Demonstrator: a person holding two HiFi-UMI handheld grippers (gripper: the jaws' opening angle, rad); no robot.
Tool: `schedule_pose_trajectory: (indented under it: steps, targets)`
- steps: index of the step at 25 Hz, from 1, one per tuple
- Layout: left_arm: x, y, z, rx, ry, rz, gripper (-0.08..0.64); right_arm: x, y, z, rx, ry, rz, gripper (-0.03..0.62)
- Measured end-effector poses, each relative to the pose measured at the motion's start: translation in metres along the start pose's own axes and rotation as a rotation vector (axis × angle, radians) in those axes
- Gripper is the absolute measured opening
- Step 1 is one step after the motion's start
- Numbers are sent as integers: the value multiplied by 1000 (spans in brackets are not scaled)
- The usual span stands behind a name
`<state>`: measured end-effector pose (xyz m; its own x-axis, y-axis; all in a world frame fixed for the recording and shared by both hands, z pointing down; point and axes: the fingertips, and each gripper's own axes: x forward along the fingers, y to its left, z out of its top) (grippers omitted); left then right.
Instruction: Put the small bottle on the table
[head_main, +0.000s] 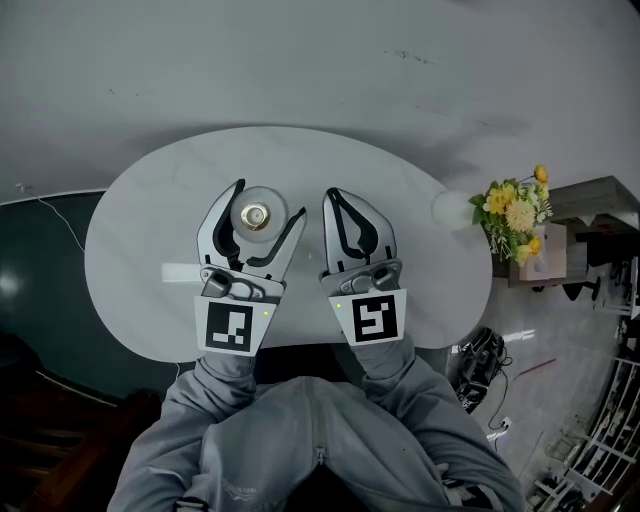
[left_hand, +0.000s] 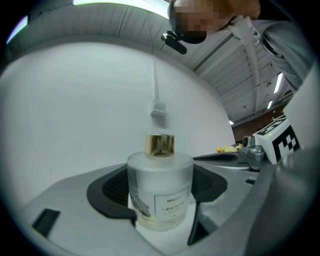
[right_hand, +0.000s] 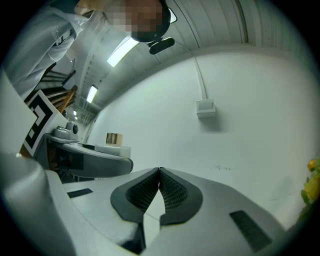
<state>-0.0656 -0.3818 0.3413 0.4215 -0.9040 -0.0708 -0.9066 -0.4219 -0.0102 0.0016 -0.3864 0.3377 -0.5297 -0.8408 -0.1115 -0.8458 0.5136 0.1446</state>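
Grey left tongs (head_main: 270, 202): jaws clenched on the small bottle (left_hand: 160, 192), dark ribbed pads pressed to either side of its frosted body; gold cap (left_hand: 160, 144) uppermost, label turned toward the left gripper view. Whether the bottle's base touches the table cannot be told. Right tongs (right_hand: 159, 175): jaws closed tip to tip with nothing between them, held just beside the left tongs. Both sit over the near half of the white rounded table (head_main: 420, 250), close to its front edge. Grey sleeves (head_main: 300, 430) behind the marker cubes (head_main: 229, 327). Yellow flowers (head_main: 515, 212) just off the table's right edge. White wall box (right_hand: 205, 108) with cable, beyond the far edge
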Motion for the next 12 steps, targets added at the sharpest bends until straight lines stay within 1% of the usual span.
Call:
schedule_pose_trajectory:
  steps: [6, 12]
  targets:
    - [3, 4, -27, -6, 17, 9, 334, 3, 2, -26, 12, 13, -2, 26]
    - [-1, 4, -51, -13, 32, 1, 334, -1, 7, -51, 28, 26, -13, 26]
